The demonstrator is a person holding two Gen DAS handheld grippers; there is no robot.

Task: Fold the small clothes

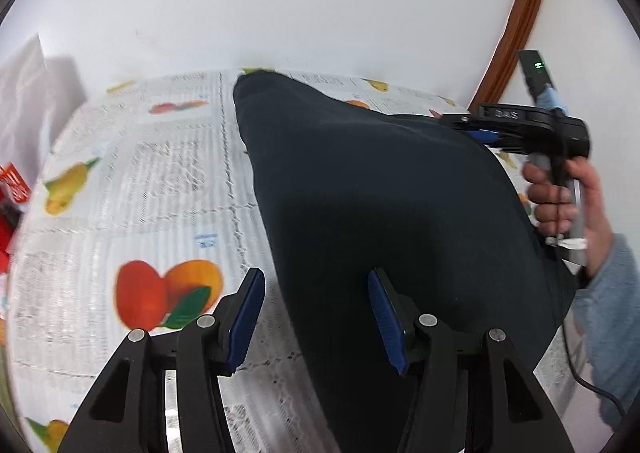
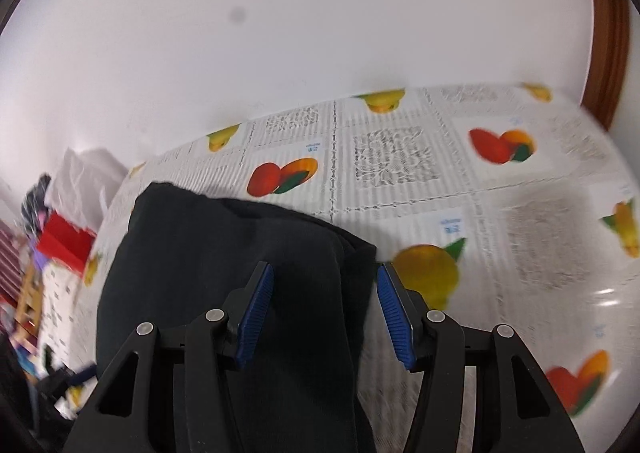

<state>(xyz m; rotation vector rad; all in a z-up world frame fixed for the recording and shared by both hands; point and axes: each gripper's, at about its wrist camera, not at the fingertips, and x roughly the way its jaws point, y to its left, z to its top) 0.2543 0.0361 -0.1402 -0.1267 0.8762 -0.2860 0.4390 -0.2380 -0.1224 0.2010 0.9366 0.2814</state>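
Both my left gripper (image 1: pixel 316 317) and right gripper (image 2: pixel 325 307) are released over the dark garment (image 1: pixel 380 213) on the cloth (image 1: pixel 160 181); closing at 6 o'clock likely pinches one layer, skewing the fold.

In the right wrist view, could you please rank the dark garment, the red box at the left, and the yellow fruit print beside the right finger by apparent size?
1. Dark garment, by far the largest.
2 and 3. Red box and yellow fruit print look about alike; the box is farther off and partly cut by the edge, so I would not rank them.
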